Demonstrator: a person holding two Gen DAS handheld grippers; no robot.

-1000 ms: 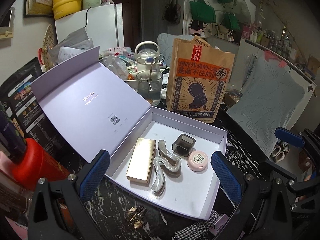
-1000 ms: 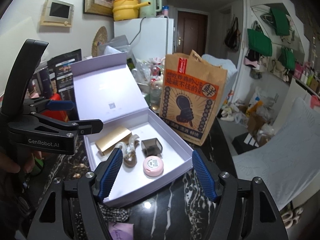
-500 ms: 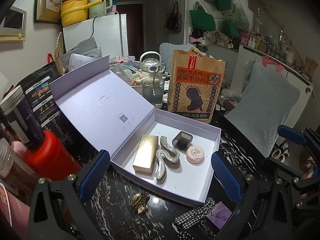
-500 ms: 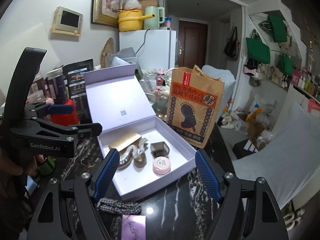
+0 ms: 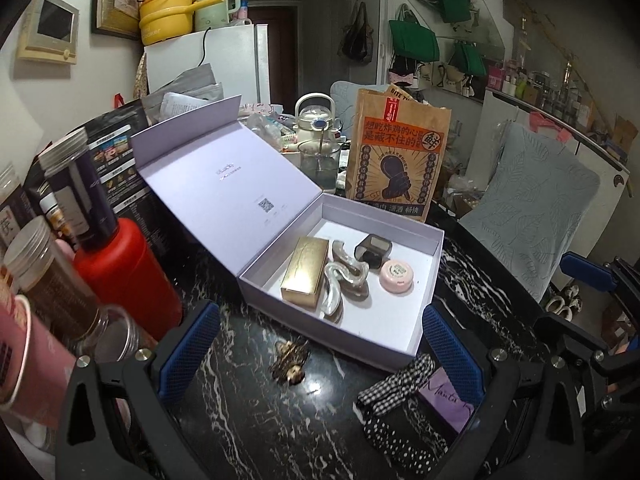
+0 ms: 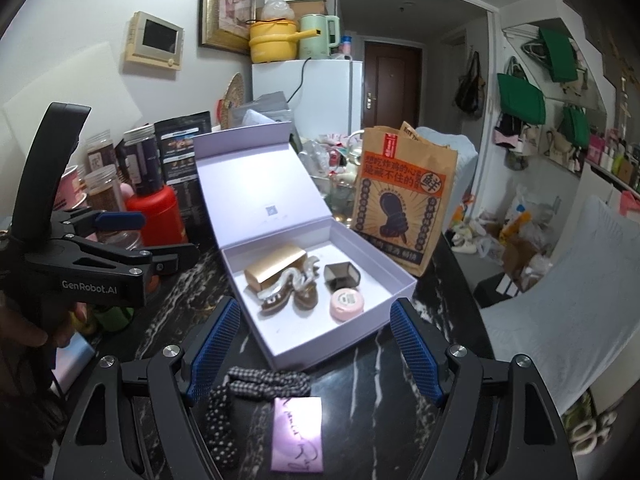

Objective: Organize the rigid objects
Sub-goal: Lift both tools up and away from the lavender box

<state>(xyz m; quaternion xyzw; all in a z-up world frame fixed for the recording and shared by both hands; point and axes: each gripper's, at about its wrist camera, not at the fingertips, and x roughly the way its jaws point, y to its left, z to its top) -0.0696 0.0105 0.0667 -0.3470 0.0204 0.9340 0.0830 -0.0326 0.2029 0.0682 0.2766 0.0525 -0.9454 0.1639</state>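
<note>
An open lavender box [image 5: 416, 340] [image 6: 396, 276] sits on the black marble table. It holds a gold bar-shaped case [image 5: 304, 276] [image 6: 274, 268], two pearly hair clips [image 5: 340, 280] [image 6: 292, 288], a dark grey case [image 5: 374, 250] [image 6: 340, 274] and a pink round tin [image 5: 396, 276] [image 6: 346, 304]. My left gripper [image 5: 318, 344] [image 6: 152, 236] hovers open before the box's near wall, nothing between its pads. The right gripper [image 6: 316, 344] is open and empty too, over a checkered hair tie [image 6: 268, 384] [image 5: 400, 384] and a purple card [image 6: 298, 432] [image 5: 448, 400].
A small gold hair clip [image 5: 290, 360] lies in front of the box. A red bottle [image 5: 128, 276] and jars [image 5: 44, 276] crowd the left side. A brown paper bag [image 5: 396, 160] [image 6: 400, 200] and a glass [image 5: 320, 160] stand behind the box. The lid [image 5: 224, 184] leans back to the left.
Both grippers have drawn back from the box, which looks smaller now. The hair ties, the purple card and more of the jars on the left have come into view.
</note>
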